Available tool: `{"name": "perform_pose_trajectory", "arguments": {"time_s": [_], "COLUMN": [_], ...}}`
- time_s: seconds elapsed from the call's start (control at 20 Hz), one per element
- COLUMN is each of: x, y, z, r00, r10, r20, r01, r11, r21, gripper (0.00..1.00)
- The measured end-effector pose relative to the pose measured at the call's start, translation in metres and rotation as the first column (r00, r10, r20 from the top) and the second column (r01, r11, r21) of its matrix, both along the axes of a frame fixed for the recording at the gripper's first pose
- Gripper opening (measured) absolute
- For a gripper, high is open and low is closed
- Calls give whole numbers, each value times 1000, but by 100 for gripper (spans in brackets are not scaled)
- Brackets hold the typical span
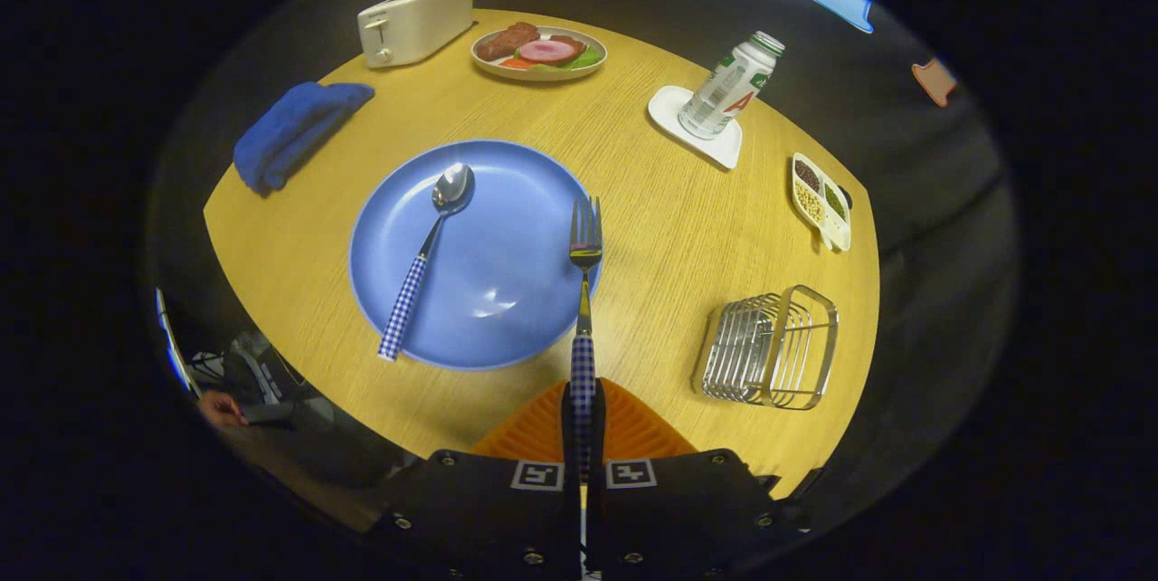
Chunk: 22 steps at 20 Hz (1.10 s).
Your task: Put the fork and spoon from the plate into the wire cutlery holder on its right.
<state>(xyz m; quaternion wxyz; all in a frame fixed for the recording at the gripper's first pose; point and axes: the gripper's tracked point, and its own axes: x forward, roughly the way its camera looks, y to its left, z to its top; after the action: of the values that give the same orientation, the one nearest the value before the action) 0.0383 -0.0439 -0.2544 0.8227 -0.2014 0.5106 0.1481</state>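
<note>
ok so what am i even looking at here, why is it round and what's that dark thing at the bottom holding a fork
A person carries a handheld gripper; a fisheye camera on it looks along its two fingers. Those fingers are shut on the fork by its checked handle, tines reaching over the blue plate. The spoon lies on that plate. To the right stands the wire cutlery holder. Farther back on the wooden table: a toaster, a food plate, a bottle and a blue cloth.

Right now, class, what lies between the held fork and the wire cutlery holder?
Bare wooden tabletop in the gripper view. The gripper is shut on the fork; the holder stands right.
</note>
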Motion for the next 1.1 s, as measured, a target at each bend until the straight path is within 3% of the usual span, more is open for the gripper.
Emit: {"name": "perform_pose_trajectory", "arguments": {"time_s": [0.2, 0.35, 0.8, 1.1], "x": [-12, -21, -26, -16], "y": [-50, -77, -163, -183], "z": [25, 42, 89, 84], "r00": [993, 989, 980, 944], "r10": [116, 135, 16, -31], "r20": [-27, -59, -198, -329], "r01": [-119, -144, -62, -46], "r11": [978, 968, 972, 974], "r21": [-174, -205, -229, -224], "gripper": [3, 3, 3, 3]}}
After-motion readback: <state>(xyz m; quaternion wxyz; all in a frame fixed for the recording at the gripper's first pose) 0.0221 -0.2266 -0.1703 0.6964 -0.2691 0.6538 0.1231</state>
